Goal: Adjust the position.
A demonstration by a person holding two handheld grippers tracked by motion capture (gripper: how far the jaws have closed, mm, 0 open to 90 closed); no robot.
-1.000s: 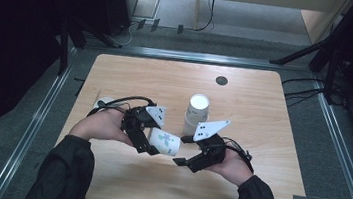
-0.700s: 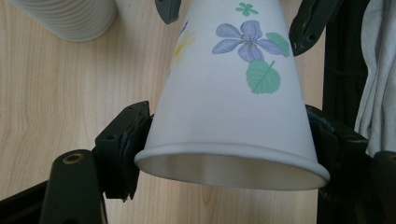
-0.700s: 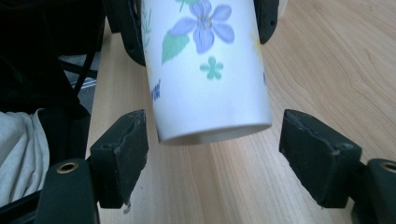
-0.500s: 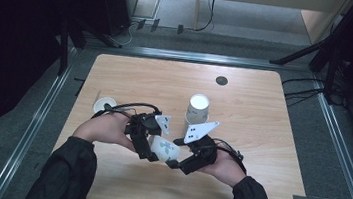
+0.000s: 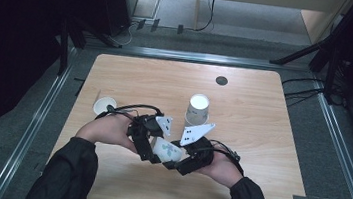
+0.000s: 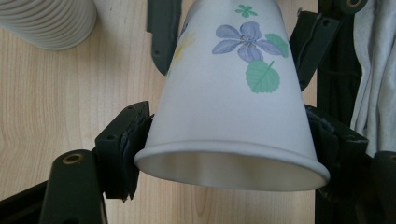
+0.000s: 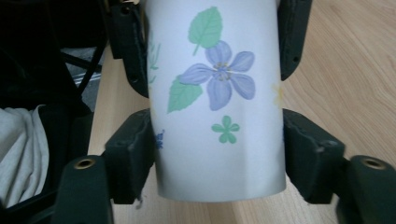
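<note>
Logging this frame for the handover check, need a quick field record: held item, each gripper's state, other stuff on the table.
held item: flowered paper cup, lying on its side between the two grippers
left gripper: shut on the cup near its open rim
right gripper: jaws have just been closing, pads now pressing the cup near its base
upright ribbed cup: stands on the table beyond the grippers, apart from them
small cup: by the left hand, mouth up
table: light wood
</note>
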